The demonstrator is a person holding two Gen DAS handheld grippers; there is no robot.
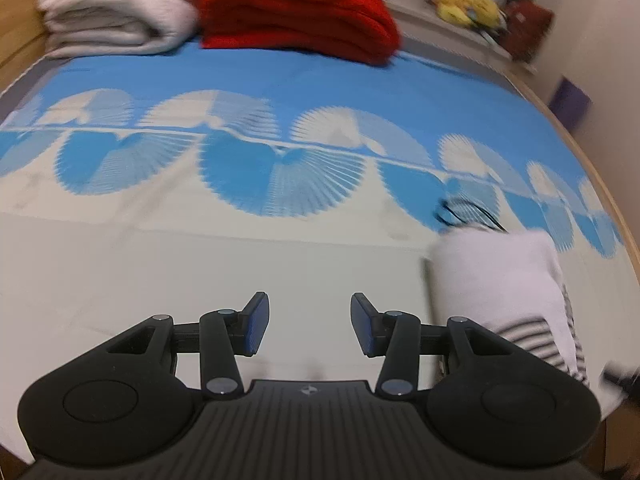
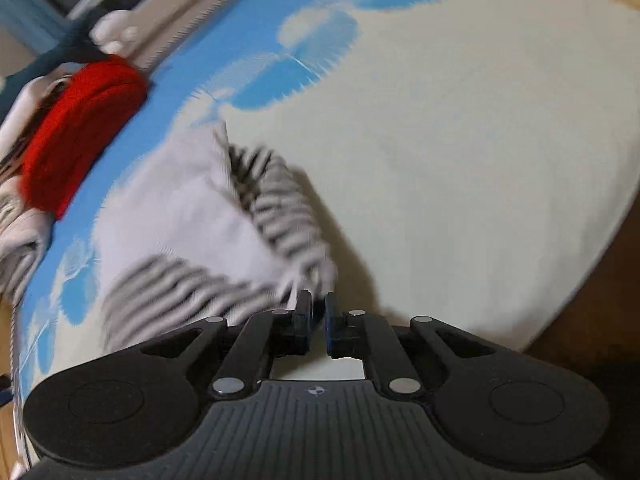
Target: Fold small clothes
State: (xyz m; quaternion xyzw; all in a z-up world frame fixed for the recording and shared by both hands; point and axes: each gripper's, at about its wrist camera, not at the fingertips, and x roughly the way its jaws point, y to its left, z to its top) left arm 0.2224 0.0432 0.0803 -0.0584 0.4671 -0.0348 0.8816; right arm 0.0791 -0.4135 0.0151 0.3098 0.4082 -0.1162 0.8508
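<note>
Folded striped garment (image 2: 192,220) near bed edge (image 2: 592,256) – left gripper (image 1: 310,326) gapes over bare sheet

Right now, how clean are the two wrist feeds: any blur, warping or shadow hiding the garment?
Left wrist view: mild smear across the bedspread and red blanket; the garment is soft at the right edge; fisheye bends the bed edge. Right wrist view: heavy motion blur, the garment stripes streak, with a dark shadow to its right; the right gripper itself stays sharp.
</note>
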